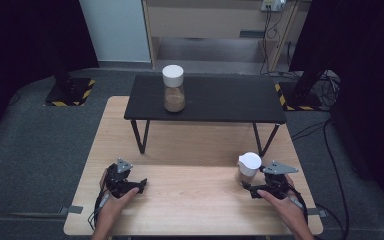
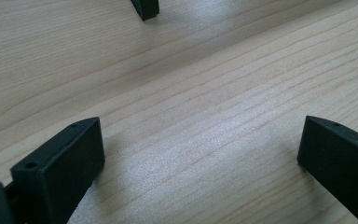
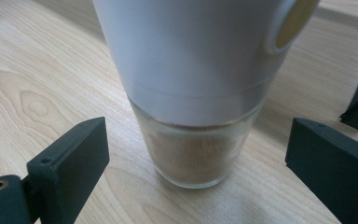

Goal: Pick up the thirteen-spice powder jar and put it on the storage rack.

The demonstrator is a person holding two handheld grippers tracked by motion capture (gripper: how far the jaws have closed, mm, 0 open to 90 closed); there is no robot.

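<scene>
Standing on the pale wooden surface [image 1: 190, 200], a glass jar [image 3: 193, 156] with a white cap and brown powder inside sits squarely between the right gripper [image 1: 254, 189] fingers [image 3: 72, 161], which are spread to either side of it and touch neither the glass nor the cap (a clear strip of wood shows on both sides in the right gripper view). The jar is upright, just ahead of the fingers, its cap rising above them. In the high view the same jar [image 1: 248, 169] stands just beyond the person's right hand [image 1: 280, 197], near the surface's right edge. The left gripper [image 1: 139, 186] rests low on the wood well apart from the jar, held in the left hand [image 1: 114, 200]; its fingers [image 2: 70, 161] are released and wide, with bare wood grain between them. Far beyond both sets of fingers, a second capped jar [image 1: 173, 88] of brown powder stands on a low black bench [image 1: 230, 100] set across the surface's far half.
</scene>
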